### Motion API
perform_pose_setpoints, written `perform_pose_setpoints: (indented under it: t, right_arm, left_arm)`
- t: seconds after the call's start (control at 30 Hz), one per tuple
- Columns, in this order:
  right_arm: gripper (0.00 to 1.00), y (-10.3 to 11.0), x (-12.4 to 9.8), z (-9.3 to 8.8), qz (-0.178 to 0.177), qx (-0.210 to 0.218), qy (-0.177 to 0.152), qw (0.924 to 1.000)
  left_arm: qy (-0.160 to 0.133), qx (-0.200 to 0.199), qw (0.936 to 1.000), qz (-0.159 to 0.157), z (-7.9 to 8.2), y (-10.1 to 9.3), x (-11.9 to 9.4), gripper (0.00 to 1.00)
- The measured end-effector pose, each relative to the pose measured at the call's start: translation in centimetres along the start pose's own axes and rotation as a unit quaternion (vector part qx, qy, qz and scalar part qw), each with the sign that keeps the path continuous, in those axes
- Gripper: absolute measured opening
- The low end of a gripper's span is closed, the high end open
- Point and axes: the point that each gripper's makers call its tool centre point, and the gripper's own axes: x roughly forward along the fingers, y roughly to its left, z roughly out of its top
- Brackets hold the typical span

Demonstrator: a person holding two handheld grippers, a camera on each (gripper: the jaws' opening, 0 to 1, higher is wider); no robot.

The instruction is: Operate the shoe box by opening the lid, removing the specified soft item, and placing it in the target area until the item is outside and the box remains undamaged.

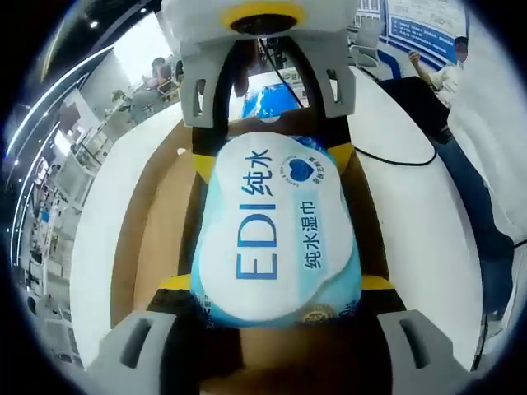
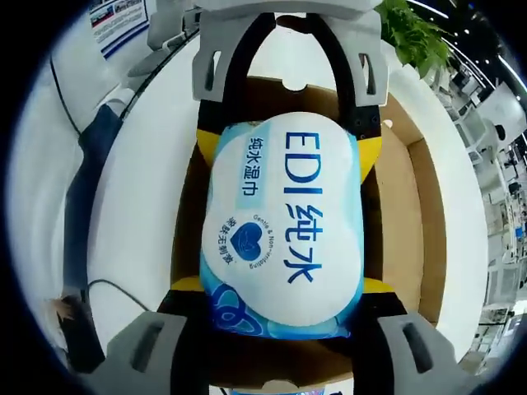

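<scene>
Your left gripper (image 1: pixel 276 296) and right gripper (image 2: pixel 276 309) face each other from opposite ends of the wipes pack (image 1: pixel 276 234), each with its jaws clamped on one end of the pack. You hold the pack above the open cardboard shoe box (image 2: pixel 408 214) on the white table (image 1: pixel 99 239). The pack is soft, white and light blue, printed "EDI" in blue.

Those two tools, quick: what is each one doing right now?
Left tool: shut on the wet wipes pack, above the open shoe box.
Right tool: shut on the same wet wipes pack, from the opposite end.
</scene>
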Motion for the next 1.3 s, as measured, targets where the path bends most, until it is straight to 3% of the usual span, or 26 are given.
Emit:
perform_pose_setpoints:
  t: [0.33,0.8,1.3]
  right_arm:
    - [0.64,-0.3,-3.1,1.7,-0.032,-0.009,0.003,0.9995]
    - [0.64,1.4,-7.6,4.0,-0.075,0.006,0.015,0.9971]
    - [0.63,5.6,-10.9,2.5,-0.088,0.017,0.022,0.9957]
  left_arm:
    - [-0.015,0.017,0.9994,0.028,1.2,0.3,-3.2,0.72]
    - [-0.028,0.059,0.9968,0.045,3.3,-0.9,-7.8,0.72]
    - [-0.036,0.079,0.9949,0.051,7.2,-4.8,-9.0,0.72]
